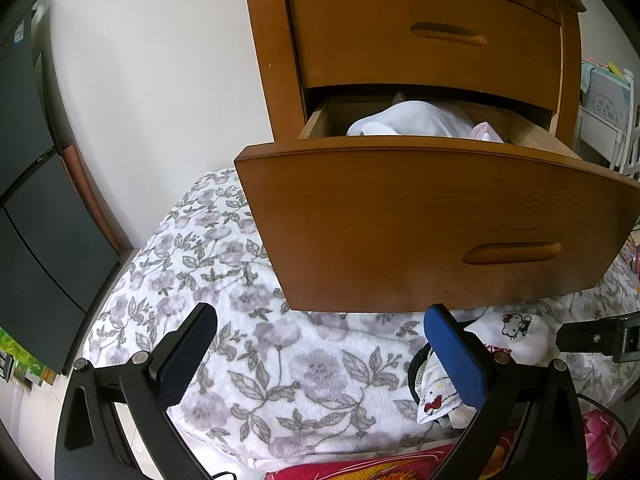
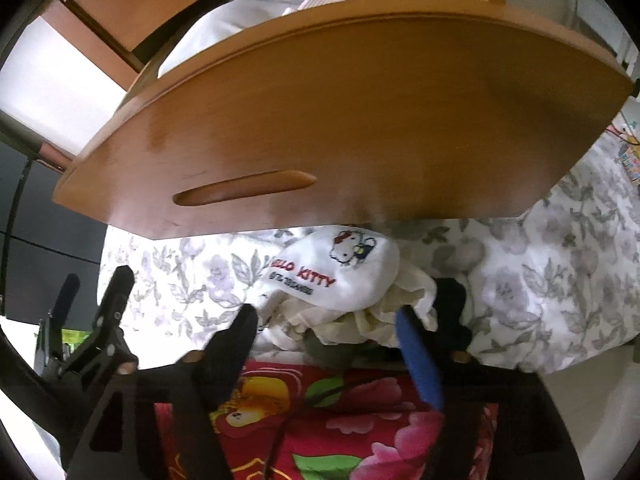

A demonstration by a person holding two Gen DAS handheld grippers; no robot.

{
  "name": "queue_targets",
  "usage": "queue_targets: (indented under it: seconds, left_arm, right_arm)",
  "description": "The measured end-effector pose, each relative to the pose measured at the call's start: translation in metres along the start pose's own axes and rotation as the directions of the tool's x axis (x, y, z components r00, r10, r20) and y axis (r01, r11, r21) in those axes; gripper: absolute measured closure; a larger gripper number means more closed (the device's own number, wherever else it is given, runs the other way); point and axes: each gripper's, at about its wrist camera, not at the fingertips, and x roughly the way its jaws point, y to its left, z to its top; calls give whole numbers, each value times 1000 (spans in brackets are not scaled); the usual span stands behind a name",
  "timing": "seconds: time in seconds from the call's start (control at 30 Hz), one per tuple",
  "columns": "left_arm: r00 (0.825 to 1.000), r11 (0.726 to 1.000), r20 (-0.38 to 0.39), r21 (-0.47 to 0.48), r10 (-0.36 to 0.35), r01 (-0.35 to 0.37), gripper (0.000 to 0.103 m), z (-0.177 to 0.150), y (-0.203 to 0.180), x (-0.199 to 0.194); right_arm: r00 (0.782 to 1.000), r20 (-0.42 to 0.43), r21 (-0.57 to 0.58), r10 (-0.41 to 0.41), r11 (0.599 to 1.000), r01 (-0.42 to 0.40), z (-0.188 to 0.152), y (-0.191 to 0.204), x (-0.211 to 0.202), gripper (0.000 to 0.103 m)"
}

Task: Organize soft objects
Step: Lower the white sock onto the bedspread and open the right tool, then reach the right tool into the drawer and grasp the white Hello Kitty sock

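Wooden nightstand point(image 1: 420, 40) standing against the wall, top drawer shut. Lower drawer point(image 1: 432, 224) pulled out over the bed, curved front panel with a slot handle, white clothes point(image 1: 408, 122) heaped inside with a bit of pink at the right. Floral blanket point(image 1: 248, 312) (grey-lilac blooms on white) spread on the bed beneath the drawer. Red flowered cover point(image 2: 320, 420) nearer the cameras than the drawer, partly under the blanket's edge. Dark cabinet fronts point(image 1: 36, 208) far left of the drawer.

Small pile of soft things point(image 2: 352, 304) lying on the blanket just below the drawer's front edge: a white Hello Kitty sock point(image 2: 340, 272) on top, cream fabric under it, something black at the pile's right side.

Left claw point(image 1: 320, 348) spread wide, nothing between the jaws, hanging over the blanket left of the pile; blue pad point(image 1: 456, 356) close beside the pile, contact not clear. Right claw point(image 2: 328, 336) also parted wide, jaws straddling the near side of the pile below the drawer, no pad visibly pressing on the cloth (edges blurred there).
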Motion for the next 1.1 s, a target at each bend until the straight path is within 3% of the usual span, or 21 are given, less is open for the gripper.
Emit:
queue_targets:
  seconds: [0.23, 0.63, 0.87, 1.1]
  left_arm:
    - [1000, 1000, -6, -2, -2, 2, 0, 0, 1, 0]
    - [1000, 1000, -6, -2, -2, 2, 0, 0, 1, 0]
    - [1000, 1000, -5, -8, -7, 7, 0, -1, 2, -1]
    - [1000, 1000, 0, -15, -15, 15, 0, -1, 3, -1]
  right_arm:
    - [998, 49, -31, -42, 999, 44, -1, -2, -8, 0]
    - [989, 139, -47, -54, 997, 61, -4, -6, -19, 0]
    - [971, 238, -68, -13, 997, 30, -6, -5, -36, 0]
    - [950, 310, -110, -24, 992, 61, -5, 3, -55, 0]
